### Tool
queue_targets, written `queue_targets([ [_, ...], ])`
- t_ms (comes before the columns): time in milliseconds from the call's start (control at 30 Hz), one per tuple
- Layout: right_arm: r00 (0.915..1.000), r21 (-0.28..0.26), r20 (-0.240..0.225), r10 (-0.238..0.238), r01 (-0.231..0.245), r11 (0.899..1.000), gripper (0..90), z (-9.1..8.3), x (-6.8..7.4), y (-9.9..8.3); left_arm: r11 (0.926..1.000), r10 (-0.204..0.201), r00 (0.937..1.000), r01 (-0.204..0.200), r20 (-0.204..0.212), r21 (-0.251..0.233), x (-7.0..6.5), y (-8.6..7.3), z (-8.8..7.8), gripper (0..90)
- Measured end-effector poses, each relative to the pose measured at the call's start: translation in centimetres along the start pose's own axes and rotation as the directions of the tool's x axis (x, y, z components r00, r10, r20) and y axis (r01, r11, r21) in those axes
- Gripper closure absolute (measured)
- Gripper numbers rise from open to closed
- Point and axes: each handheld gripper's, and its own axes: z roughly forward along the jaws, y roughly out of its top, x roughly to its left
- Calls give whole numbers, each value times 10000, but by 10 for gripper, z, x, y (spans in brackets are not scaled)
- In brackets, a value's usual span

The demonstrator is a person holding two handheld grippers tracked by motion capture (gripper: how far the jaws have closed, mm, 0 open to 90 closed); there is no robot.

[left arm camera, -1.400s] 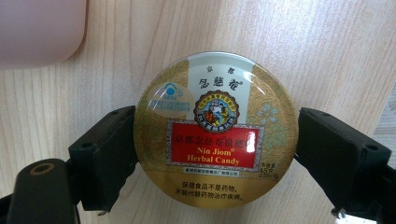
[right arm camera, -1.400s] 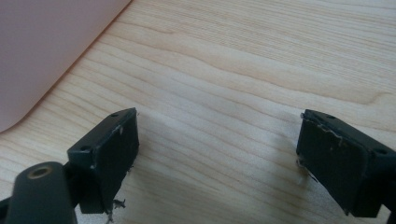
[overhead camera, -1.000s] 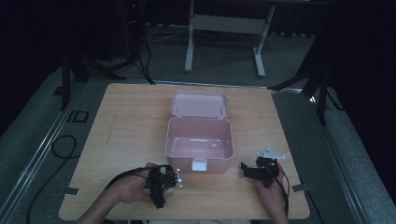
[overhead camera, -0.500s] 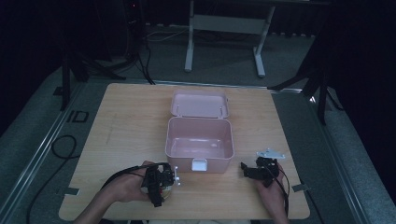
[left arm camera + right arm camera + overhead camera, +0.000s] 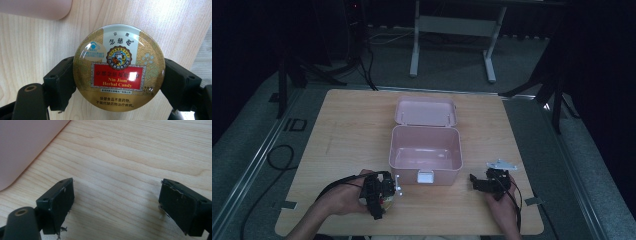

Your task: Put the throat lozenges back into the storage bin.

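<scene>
A round gold candy tin (image 5: pixel 119 69) with a red label sits between the two black jaws of my left gripper (image 5: pixel 119 75), which is shut on its rim and holds it just above the wooden table. From above, the left gripper (image 5: pixel 379 195) is near the table's front edge, left of the pink box's latch. The pink box (image 5: pixel 426 155) stands open in the middle of the table, its lid (image 5: pixel 425 111) laid back and its inside bare. My right gripper (image 5: pixel 117 203) is open over bare wood, with nothing between its jaws, and lies front right of the box (image 5: pixel 484 183).
The wooden table (image 5: pixel 347 130) has free surface left, right and behind the box. A corner of the pink box (image 5: pixel 22 147) lies close to the right gripper's left. Cables trail from both grippers toward the front edge. Dark floor, stands and a desk frame surround the table.
The left gripper with the tin has risen slightly off the table. The right gripper has stayed where it was.
</scene>
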Motion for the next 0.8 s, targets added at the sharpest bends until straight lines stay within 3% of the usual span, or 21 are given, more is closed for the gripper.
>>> queue_targets([
  [800, 10000, 2, 0, 3, -3, 10000, 128, 0, 0, 0, 9992, -359, 9992, 356, -186, -167, 11, -13, -28, 205],
])
